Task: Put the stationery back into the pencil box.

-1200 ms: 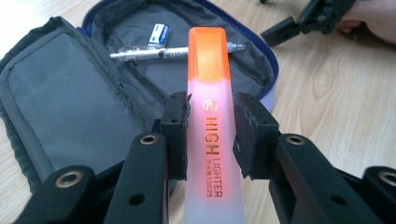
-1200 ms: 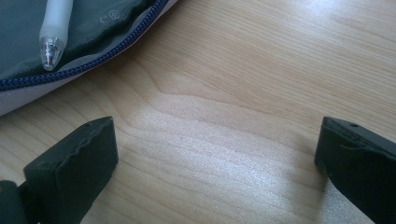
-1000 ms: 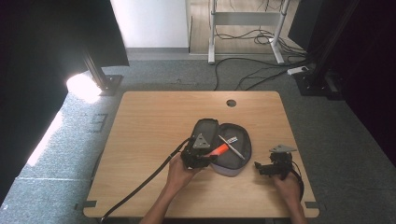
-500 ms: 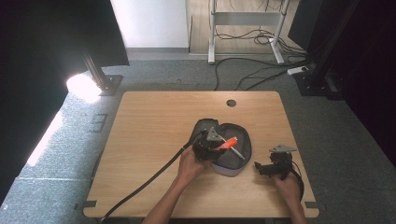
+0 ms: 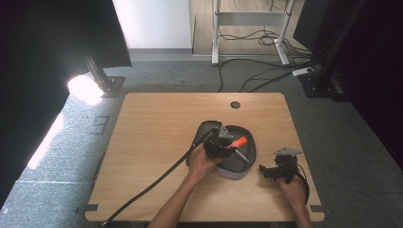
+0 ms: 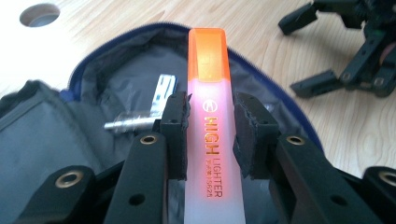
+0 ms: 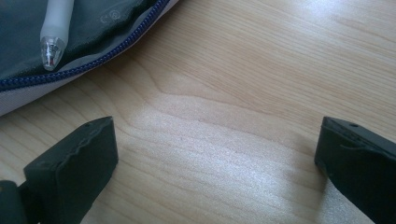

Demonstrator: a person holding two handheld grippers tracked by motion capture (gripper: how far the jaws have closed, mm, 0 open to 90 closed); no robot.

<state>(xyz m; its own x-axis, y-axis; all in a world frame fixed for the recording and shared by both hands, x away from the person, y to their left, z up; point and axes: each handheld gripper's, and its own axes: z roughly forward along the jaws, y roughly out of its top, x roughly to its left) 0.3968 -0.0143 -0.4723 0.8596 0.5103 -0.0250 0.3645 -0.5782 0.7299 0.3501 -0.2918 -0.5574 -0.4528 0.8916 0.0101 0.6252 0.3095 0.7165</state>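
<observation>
Two grippers: a person at a light wooden table (image 5: pixel 157 142) holds one black two-jaw tool in each hand.
Left gripper (image 6: pixel 212 133): pads pinch the pale barrel of an orange-capped highlighter pen (image 6: pixel 208 93), cap pointing away from the jaws, lettering on the barrel facing up.
Highlighter's place: held above the open grey zip pencil case with blue edging (image 5: pixel 237 159), over its inner lining; the high view shows the orange cap (image 5: pixel 239 141) over the case's middle.
Inside the case: a small silver metal cylinder beside a flat blue-and-white piece (image 6: pixel 149 109), lying just left of the clamped pen; a clear-tipped white pen (image 7: pixel 53 32) rests near the zip edge.
Right gripper (image 7: pixel 215 154): jaws spread wide, nothing between them, bare wood beneath.
Right gripper's spot: on the table to the right of the case, near but apart from it (image 5: pixel 280 166).
</observation>
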